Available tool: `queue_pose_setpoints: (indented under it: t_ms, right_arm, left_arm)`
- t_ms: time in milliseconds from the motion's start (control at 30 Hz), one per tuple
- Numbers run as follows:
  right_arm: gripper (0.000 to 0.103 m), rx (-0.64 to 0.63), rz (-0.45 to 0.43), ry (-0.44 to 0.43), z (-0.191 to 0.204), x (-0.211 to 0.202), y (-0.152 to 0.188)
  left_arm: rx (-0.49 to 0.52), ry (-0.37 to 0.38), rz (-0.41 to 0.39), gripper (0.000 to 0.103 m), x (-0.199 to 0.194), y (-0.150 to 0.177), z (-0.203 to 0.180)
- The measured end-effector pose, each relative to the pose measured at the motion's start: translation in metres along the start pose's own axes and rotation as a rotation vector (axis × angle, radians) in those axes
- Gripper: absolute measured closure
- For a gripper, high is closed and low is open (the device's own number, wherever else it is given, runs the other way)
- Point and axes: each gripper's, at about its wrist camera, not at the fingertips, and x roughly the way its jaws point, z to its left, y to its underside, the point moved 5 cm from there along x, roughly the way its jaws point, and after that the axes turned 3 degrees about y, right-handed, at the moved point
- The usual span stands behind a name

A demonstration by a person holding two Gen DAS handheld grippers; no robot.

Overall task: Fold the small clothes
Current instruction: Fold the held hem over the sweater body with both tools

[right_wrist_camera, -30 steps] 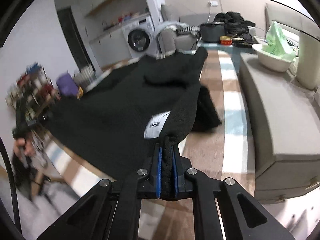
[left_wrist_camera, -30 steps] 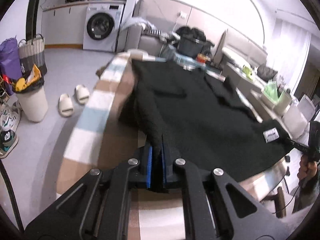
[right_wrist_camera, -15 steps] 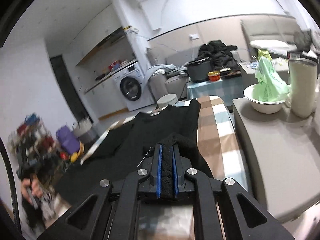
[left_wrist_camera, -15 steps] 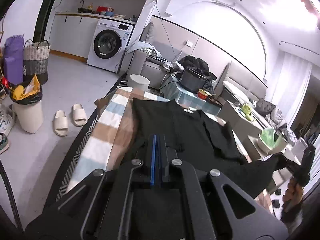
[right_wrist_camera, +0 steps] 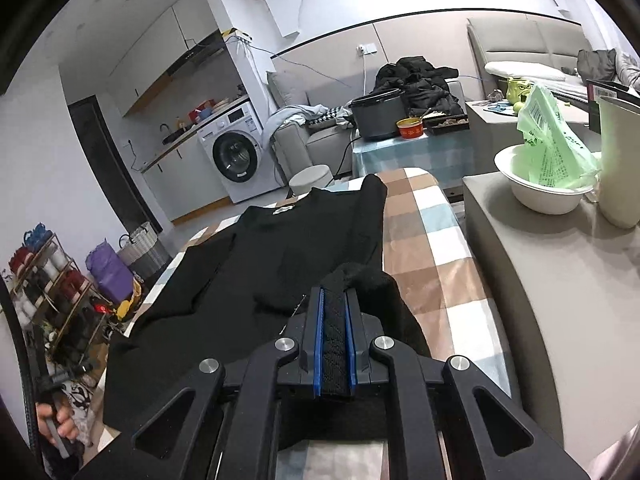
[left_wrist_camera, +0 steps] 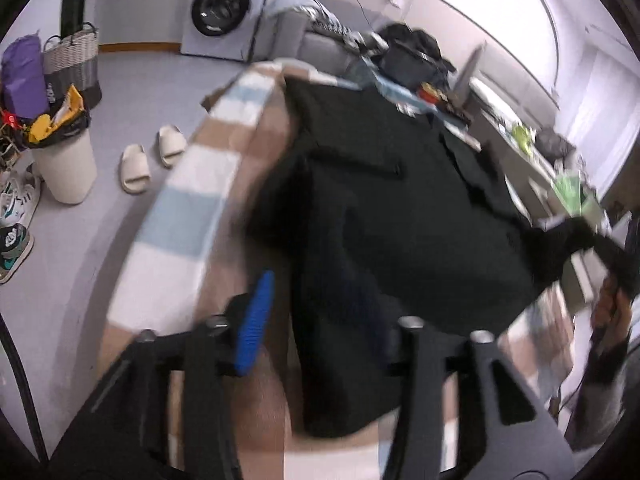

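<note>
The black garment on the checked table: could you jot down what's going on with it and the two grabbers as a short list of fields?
garment: black knit top, spread along the table, its hem end folded up over the body
surface: checked cloth in brown, white and pale blue
left gripper: jaws have just been opening; garment edge lies between them, not pinched
right gripper: shut on a fold of the garment
beside the table: white bowl holding a green bag

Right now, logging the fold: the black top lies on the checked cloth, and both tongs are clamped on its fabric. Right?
Not quite. Only the right tongs are clamped on the black top; the left wrist view shows the left tongs just opened, fabric loose between them. The top does lie on the checked cloth.
</note>
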Motion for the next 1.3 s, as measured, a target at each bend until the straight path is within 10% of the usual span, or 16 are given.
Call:
queue_pose_setpoints:
  t_ms: [233, 300, 567, 867, 1300]
  right_arm:
    - [0.094, -0.004, 0.006, -0.012, 0.002, -0.005, 0.008]
    - [0.094, 0.005, 0.012, -0.016, 0.0, -0.004, 0.011]
    - [0.094, 0.025, 0.017, -0.036, 0.0, -0.001, 0.014]
    - [0.094, 0.07, -0.046, -0.067, -0.002, 0.005, -0.005]
    - [0.091, 0.116, -0.043, 0.124, -0.018, 0.069, -0.041]
  left_arm:
    - [0.046, 0.012, 0.073, 0.052, 0.018, 0.038, -0.014]
    - [0.077, -0.013, 0.09, 0.098, 0.023, 0.044, -0.019]
    - [0.091, 0.112, -0.078, 0.101, -0.016, 0.016, -0.039]
    - [0.059, 0.167, -0.304, 0.101, -0.034, -0.091, -0.049]
    - [-0.131, -0.049, -0.128, 0.097, 0.111, -0.166, 0.017]
